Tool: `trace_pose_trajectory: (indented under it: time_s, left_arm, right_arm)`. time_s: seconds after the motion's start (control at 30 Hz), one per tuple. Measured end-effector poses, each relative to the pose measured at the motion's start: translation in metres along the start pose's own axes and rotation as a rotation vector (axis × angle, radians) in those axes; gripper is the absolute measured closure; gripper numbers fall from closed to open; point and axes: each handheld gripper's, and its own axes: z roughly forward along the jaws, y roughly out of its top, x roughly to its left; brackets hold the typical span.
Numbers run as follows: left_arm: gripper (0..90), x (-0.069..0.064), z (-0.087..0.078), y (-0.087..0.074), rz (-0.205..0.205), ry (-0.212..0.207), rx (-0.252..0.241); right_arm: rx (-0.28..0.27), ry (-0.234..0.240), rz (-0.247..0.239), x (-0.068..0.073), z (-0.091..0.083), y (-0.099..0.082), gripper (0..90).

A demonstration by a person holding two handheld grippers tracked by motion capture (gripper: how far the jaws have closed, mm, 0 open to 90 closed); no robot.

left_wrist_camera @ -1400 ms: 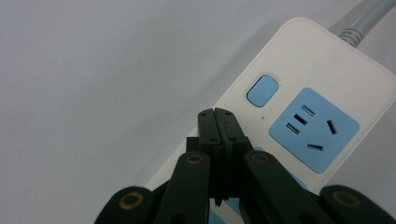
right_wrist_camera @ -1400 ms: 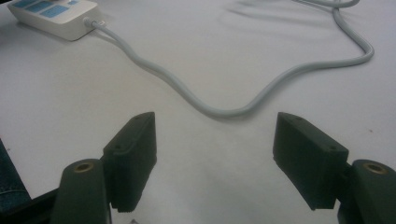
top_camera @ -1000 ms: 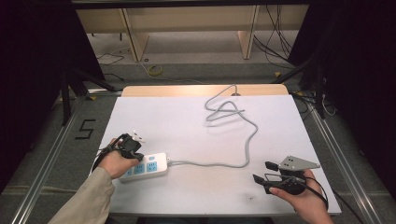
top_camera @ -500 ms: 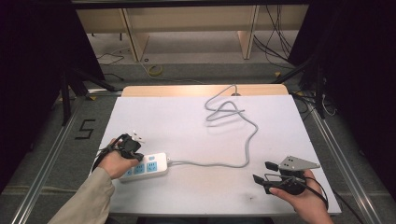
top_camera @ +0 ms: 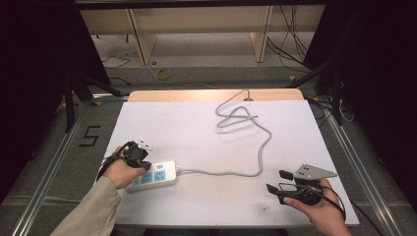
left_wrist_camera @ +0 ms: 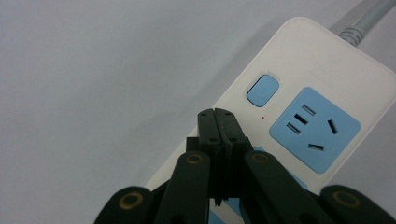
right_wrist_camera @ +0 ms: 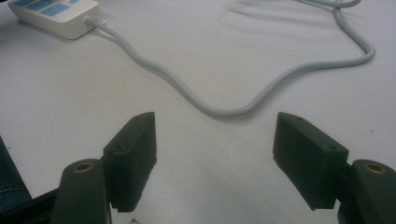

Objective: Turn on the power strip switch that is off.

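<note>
One white counter [top_camera: 206, 142] carried the work, and on it lay one white power strip [top_camera: 156, 176] near the front left corner, its long axis running roughly left to right and rising slightly to the right in the high view. One grey cord [top_camera: 255, 147] left the strip's right end, curved across the middle of the counter and looped up toward the far edge. The left claw [top_camera: 140, 160], with its jaws pressed together and nothing between them, sat over the strip's left end; in the left gripper view the closed tips [left_wrist_camera: 217, 122] pointed along the strip toward one small blue button [left_wrist_camera: 263, 90], which lay just ahead of them and slightly to the right, with a blue socket [left_wrist_camera: 314, 128] beside it. Three blue socket faces could be counted on the strip from above. The right claw [top_camera: 278, 181] waited well apart near the front right corner, jaws spread wide and empty, aimed back toward the cord [right_wrist_camera: 224, 109]. The left hand was plainly the nearer, so pressing the button would likely fall to it.
</note>
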Motion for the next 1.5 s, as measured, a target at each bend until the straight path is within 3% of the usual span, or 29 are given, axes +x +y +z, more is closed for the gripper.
trace_pose_trajectory:
  time_s: [0.63,0.87,0.97,1.0,1.07,1.23,1.5]
  left_arm:
    - [89.9,0.001,0.000,-0.001,-0.001,-0.002,-0.014]
    - [89.7,0.001,-0.001,-0.004,-0.034,-0.009,-0.050]
    - [89.3,0.002,-0.005,-0.003,-0.051,-0.001,-0.087]
    - [83.5,0.003,-0.006,-0.003,-0.059,0.004,-0.099]
    - [81.3,0.003,-0.007,-0.003,-0.059,0.003,-0.121]
    - [79.8,0.003,-0.010,-0.003,-0.067,0.022,-0.163]
    - [71.5,0.000,-0.013,-0.001,-0.053,0.040,-0.233]
  right_arm:
    - [0.000,0.000,-0.002,0.000,0.000,0.000,30.8]
    - [0.000,-0.001,-0.001,0.000,-0.001,0.000,30.8]
    - [-0.001,0.001,-0.002,0.000,0.000,0.000,30.8]
    - [-0.001,0.001,-0.002,0.000,0.000,0.000,30.9]
    - [-0.002,0.000,-0.001,0.000,0.000,0.000,30.9]
    - [-0.001,0.000,-0.001,0.000,0.000,0.000,30.8]
    - [-0.003,-0.001,0.002,0.000,0.000,0.000,30.9]
